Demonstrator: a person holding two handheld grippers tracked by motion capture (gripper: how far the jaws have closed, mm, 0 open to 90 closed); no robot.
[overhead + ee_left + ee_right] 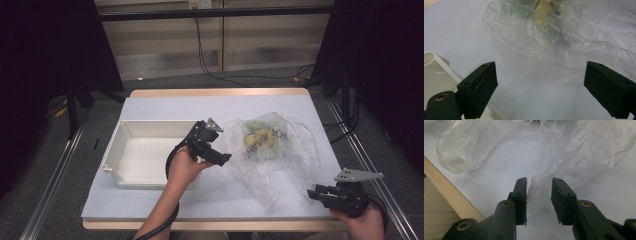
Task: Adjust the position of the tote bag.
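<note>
Right gripper point(317, 193), bagged packet point(261, 138), white tray point(113, 150)

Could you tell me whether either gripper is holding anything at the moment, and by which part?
Nothing is held. The left gripper is wide open, facing the plastic bag. The right gripper is partly open, bag film at its jaws but not pinched.

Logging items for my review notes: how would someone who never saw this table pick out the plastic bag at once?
On the pale-topped table, look right of the empty white rectangular plastic tray. The crumpled clear plastic bag lies there, between the left gripper and the right gripper. It alone is see-through, with a yellow and green packet showing inside.
</note>
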